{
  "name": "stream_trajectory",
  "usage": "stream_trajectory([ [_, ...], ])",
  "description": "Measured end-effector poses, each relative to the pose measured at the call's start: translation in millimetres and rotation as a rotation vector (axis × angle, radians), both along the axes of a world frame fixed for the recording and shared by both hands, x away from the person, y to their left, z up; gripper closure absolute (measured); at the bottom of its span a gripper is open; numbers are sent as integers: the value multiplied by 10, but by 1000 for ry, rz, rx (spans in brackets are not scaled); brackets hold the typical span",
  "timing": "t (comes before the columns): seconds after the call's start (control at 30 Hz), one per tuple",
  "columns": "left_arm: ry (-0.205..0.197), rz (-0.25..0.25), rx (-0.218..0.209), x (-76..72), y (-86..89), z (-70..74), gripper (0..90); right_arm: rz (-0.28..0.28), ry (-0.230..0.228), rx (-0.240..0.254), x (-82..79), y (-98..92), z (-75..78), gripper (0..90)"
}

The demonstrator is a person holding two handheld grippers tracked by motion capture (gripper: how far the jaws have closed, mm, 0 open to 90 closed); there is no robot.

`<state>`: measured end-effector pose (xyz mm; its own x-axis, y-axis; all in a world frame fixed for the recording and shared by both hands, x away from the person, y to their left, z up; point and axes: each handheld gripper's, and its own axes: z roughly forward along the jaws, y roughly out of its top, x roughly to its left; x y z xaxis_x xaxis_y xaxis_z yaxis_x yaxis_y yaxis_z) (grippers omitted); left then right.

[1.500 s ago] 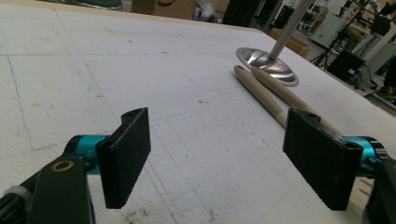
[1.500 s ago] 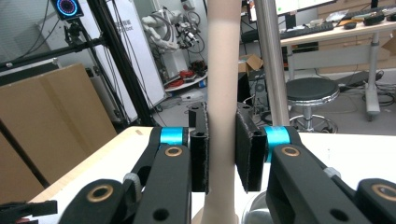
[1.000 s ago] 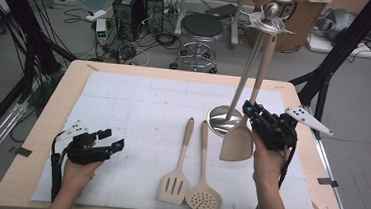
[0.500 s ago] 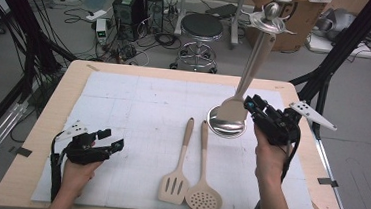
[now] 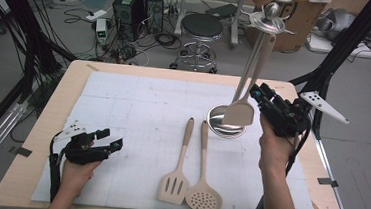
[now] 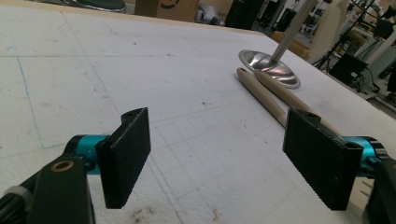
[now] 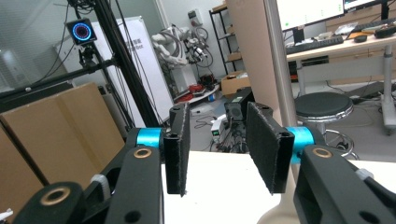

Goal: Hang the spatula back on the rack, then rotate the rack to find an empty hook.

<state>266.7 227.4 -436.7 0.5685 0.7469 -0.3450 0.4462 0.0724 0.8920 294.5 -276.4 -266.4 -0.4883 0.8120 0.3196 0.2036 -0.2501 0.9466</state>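
A white foam sheet point(image 5: 138, 106) is laid over the wooden table point(image 5: 70, 75), with a bare wood margin left along every edge. Wide clear sheet is seen between the two hands and behind the lying utensils.

The solid spatula point(image 5: 239, 114) is seen hanging from the top ring of the metal stand point(image 5: 269, 22), its handle slanting down along the pole and its blade suspended above the round steel base point(image 5: 224, 127). The spatula is pale beige; the blade is flat, solid and roughly square with rounded corners.

The right gripper point(image 5: 260, 96) is held in the air just beside the blade, to its right. Its jaws have just been opening; in the right gripper view point(image 7: 217, 149) a moderate gap is seen between the pads with nothing clamped, and the pale spatula is visible behind the right-hand pad.

The left gripper point(image 5: 111, 140) is rested on the sheet near the front left edge, jaws spread wide and empty point(image 6: 217, 156).

A slotted turner point(image 5: 176, 181) and a perforated skimmer point(image 5: 204, 196) are laid side by side near the front edge, handles pointing towards the stand base.
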Motion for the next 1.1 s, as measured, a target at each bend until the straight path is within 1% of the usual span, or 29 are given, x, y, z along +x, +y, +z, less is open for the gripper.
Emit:
stream_trajectory([
  [0.13,-1,0,4,4,-4,-5,239,-11,-5,11,2,-34,11,592],
  [0.23,2,4,-4,5,3,-8,239,-16,-10,21,10,-66,27,592],
  [0.27,0,2,1,6,9,-7,239,-23,-14,28,17,-78,39,590],
  [0.4,1,3,-3,7,1,-6,239,-37,-25,77,60,-136,123,595],
  [0.47,1,1,-1,8,-1,-7,239,-42,-29,93,95,-162,175,608],
  [0.57,1,0,4,8,-4,-7,239,-41,-39,124,158,-205,283,644],
  [0.73,4,1,1,10,3,-13,239,-51,-53,108,229,-214,421,703],
  [0.8,2,1,2,12,5,-13,239,-51,-58,110,236,-213,437,710],
  [0.83,3,3,-1,11,-1,-11,239,-50,-65,119,249,-212,472,730],
  [0.87,3,3,-1,11,-1,-11,239,-50,-62,123,254,-210,483,737],
  [0.9,1,2,5,13,0,-10,239,-50,-64,124,262,-211,490,744],
  [0.97,4,0,3,10,-11,-9,239,-45,-62,132,281,-206,499,783],
  [1.03,0,-3,4,10,-13,-10,239,-47,-71,139,293,-204,507,814],
  [1.1,-1,-6,5,3,-14,-10,239,-41,-76,159,306,-207,522,846],
])
